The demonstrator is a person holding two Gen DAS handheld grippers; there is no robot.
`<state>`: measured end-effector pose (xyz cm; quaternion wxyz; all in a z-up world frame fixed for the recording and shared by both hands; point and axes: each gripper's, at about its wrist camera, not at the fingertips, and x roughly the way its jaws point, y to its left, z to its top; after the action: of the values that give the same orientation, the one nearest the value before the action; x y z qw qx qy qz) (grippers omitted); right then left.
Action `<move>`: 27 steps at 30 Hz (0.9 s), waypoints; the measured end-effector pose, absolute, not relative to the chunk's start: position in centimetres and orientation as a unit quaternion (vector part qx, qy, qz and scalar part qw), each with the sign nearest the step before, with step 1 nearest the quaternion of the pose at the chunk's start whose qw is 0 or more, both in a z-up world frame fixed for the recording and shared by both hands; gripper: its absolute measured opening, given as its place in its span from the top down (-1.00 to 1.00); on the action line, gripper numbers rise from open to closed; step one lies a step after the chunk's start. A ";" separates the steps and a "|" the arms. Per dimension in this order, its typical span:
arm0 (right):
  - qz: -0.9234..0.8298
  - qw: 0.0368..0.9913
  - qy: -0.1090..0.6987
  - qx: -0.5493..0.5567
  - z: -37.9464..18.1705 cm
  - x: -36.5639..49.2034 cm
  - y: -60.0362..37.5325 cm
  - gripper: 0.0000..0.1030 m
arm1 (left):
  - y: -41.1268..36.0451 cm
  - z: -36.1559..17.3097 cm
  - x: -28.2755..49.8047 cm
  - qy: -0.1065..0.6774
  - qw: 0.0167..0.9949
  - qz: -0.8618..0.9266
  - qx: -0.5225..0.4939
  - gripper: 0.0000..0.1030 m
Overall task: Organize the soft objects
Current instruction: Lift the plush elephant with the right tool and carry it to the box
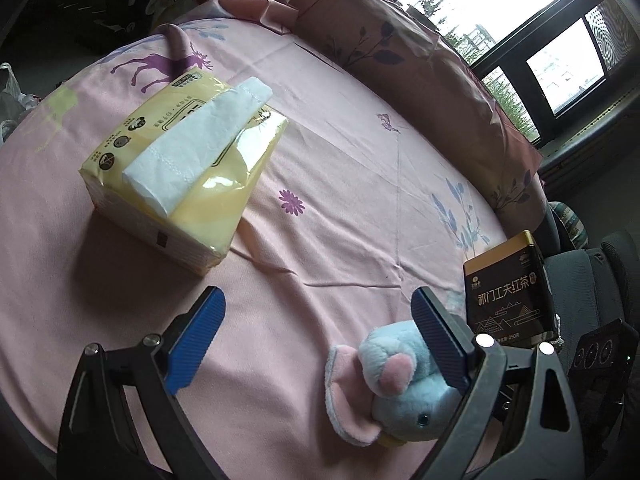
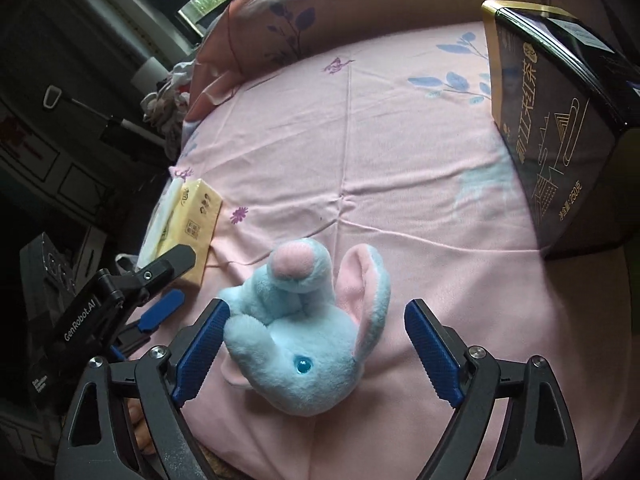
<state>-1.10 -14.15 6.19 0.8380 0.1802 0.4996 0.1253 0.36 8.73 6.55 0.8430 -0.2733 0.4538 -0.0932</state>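
Note:
A light-blue and pink plush toy (image 2: 304,332) lies on the pink bedsheet (image 2: 360,140). My right gripper (image 2: 318,346) is open and straddles it. Its left pad touches the toy's side, while the right pad stands clear of the pink ear. In the left wrist view the plush toy (image 1: 400,380) rests against the inner side of the right finger of my left gripper (image 1: 320,340), which is open and grips nothing. A yellow tissue pack (image 1: 184,168) with a white tissue sticking out lies ahead to the left. From the right wrist view, my left gripper (image 2: 182,276) hovers by the tissue pack (image 2: 192,220).
A black and gold tea tin (image 1: 508,292) stands at the sheet's right edge, seen as the tea tin (image 2: 560,120) at upper right. A pink pillow (image 1: 400,52) lines the far side below a window. Dark furniture and clutter (image 2: 60,140) sit beyond the left edge.

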 end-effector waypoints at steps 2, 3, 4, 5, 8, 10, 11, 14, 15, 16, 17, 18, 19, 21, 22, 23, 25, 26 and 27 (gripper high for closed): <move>0.134 0.835 0.499 0.192 6.2 -1.0 -15.0 -0.74 | 8.1 6.9 0.0 0.460 0.836 -0.112 -0.276 -0.82; 0.137 0.834 0.496 0.200 6.3 -0.9 -15.4 -0.74 | 7.7 7.0 -0.4 0.462 0.835 -0.118 -0.274 -0.82; 0.141 0.833 0.493 0.210 6.4 -0.9 -15.8 -0.74 | 7.4 7.1 -0.8 0.462 0.836 -0.123 -0.270 -0.82; 0.145 0.831 0.490 0.220 6.4 -0.9 -16.1 -0.74 | 7.0 7.2 -1.2 0.464 0.836 -0.125 -0.266 -0.82; 0.165 0.817 0.497 0.242 6.1 -0.8 -16.7 -0.74 | 6.1 6.6 -2.7 0.482 0.826 -0.132 -0.259 -0.83; 0.179 0.808 0.502 0.249 6.0 -0.7 -16.7 -0.74 | 5.4 6.2 -3.6 0.492 0.816 -0.155 -0.262 -0.83; 0.185 0.805 0.503 0.253 5.9 -0.7 -16.7 -0.74 | 5.0 6.0 -4.1 0.494 0.812 -0.172 -0.261 -0.83; 0.197 0.804 0.498 0.256 6.0 -0.7 -16.4 -0.74 | 3.8 5.5 -5.3 0.501 0.805 -0.196 -0.251 -0.83; 0.200 0.804 0.498 0.256 6.0 -0.8 -16.4 -0.74 | 3.5 5.4 -5.5 0.501 0.805 -0.199 -0.249 -0.83; 0.203 0.803 0.498 0.257 5.9 -0.8 -16.3 -0.74 | 3.1 5.2 -5.7 0.503 0.803 -0.201 -0.247 -0.83; 0.204 0.801 0.500 0.258 5.8 -0.7 -16.1 -0.74 | 2.7 4.9 -5.7 0.507 0.801 -0.203 -0.246 -0.83; 0.205 0.799 0.504 0.257 5.6 -0.7 -16.0 -0.74 | 2.3 4.7 -5.6 0.511 0.798 -0.205 -0.247 -0.83; 0.206 0.798 0.506 0.255 5.5 -0.7 -15.8 -0.74 | 2.0 4.5 -5.6 0.514 0.795 -0.205 -0.247 -0.83; 0.204 0.798 0.510 0.247 5.4 -0.8 -15.4 -0.74 | 1.5 4.1 -5.4 0.513 0.797 -0.205 -0.246 -0.83; 0.205 0.799 0.510 0.245 5.4 -0.9 -15.2 -0.74 | 1.3 4.0 -5.4 0.510 0.801 -0.202 -0.241 -0.83; 0.207 0.800 0.509 0.242 5.4 -0.9 -15.0 -0.74 | 1.1 4.0 -5.3 0.506 0.805 -0.199 -0.236 -0.83; 0.209 0.801 0.508 0.239 5.3 -0.8 -14.8 -0.74 | 0.7 4.1 -5.2 0.501 0.812 -0.195 -0.227 -0.82; 0.208 0.800 0.511 0.237 5.2 -0.7 -14.7 -0.74 | 0.6 4.2 -5.2 0.496 0.815 -0.196 -0.227 -0.82; 0.207 0.800 0.512 0.234 5.1 -0.6 -14.7 -0.74 | 0.5 4.3 -5.2 0.492 0.817 -0.196 -0.228 -0.82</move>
<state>-0.62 -14.67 5.12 0.7998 0.2340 0.5125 0.2071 -5.15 0.54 4.29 0.8168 -0.2283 0.4922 -0.1961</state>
